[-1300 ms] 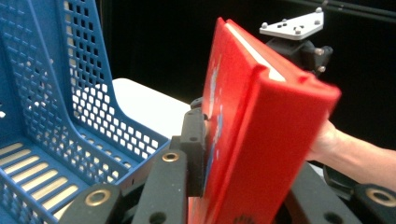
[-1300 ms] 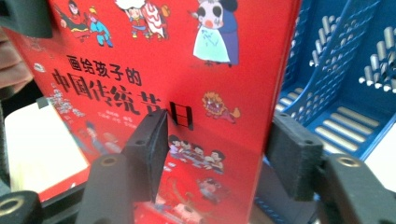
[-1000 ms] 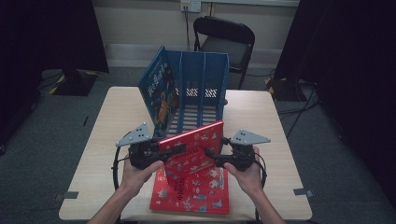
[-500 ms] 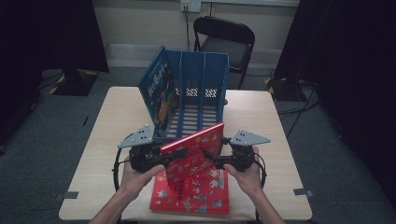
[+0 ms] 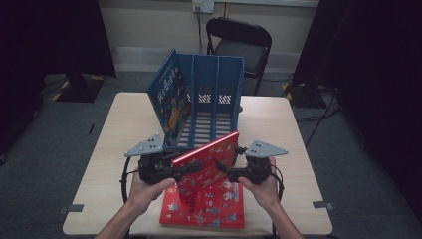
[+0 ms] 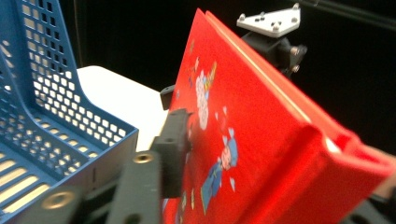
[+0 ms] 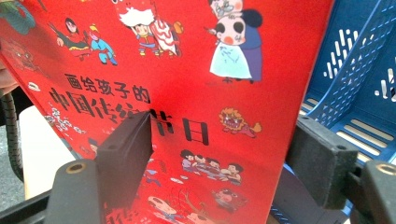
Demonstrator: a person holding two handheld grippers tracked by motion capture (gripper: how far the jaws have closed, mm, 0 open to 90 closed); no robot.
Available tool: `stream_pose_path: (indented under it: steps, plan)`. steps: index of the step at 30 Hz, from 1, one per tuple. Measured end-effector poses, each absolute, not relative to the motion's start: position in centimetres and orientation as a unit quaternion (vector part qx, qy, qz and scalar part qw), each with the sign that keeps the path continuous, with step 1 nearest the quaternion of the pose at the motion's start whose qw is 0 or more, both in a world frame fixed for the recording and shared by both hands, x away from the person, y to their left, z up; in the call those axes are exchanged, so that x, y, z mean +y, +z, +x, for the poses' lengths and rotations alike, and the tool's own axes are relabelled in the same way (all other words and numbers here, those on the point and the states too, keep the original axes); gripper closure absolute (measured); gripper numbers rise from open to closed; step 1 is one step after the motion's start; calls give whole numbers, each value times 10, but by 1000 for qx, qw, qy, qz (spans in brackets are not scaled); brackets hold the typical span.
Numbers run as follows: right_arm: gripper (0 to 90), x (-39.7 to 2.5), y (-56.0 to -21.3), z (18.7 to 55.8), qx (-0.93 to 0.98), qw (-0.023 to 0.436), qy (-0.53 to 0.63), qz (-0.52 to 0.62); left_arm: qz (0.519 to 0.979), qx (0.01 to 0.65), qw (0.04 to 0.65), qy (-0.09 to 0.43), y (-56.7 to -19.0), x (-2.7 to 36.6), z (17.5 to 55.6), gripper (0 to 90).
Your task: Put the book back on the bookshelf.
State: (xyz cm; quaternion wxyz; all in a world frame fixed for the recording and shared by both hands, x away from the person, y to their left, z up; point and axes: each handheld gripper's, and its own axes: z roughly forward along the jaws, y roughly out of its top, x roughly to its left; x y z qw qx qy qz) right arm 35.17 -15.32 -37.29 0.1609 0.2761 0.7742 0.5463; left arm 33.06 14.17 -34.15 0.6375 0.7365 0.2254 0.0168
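My left gripper (image 5: 185, 171) and right gripper (image 5: 222, 171) each clamp an edge of the tilted red hardcover picture book (image 5: 208, 160), raised above another red book (image 5: 206, 206) whose top it hides, just before the blue slotted plastic file rack (image 5: 214, 94).

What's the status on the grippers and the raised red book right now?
Left gripper and right gripper: jaws clamped on raised red book. Book tilted above second red book. Blue rack ahead, blue book in left slot.

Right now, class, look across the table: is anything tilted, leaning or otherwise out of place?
Yes. The blue book leans slantwise against the blue file rack instead of standing in a slot. The red book is held tilted between the left gripper and right gripper, above another red book lying flat.
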Motion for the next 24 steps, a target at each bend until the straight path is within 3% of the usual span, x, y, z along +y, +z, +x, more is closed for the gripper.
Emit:
stream_pose_path:
  steps: [7, 24]
  plan:
    - [252, -154, -373, 351, 774, 162, 548, 274, 725, 236, 647, 9, -337, 147, 331, 478]
    - [245, -154, -374, 349, 775, 164, 545, 274, 702, 237, 672, 0, -321, 168, 332, 443]
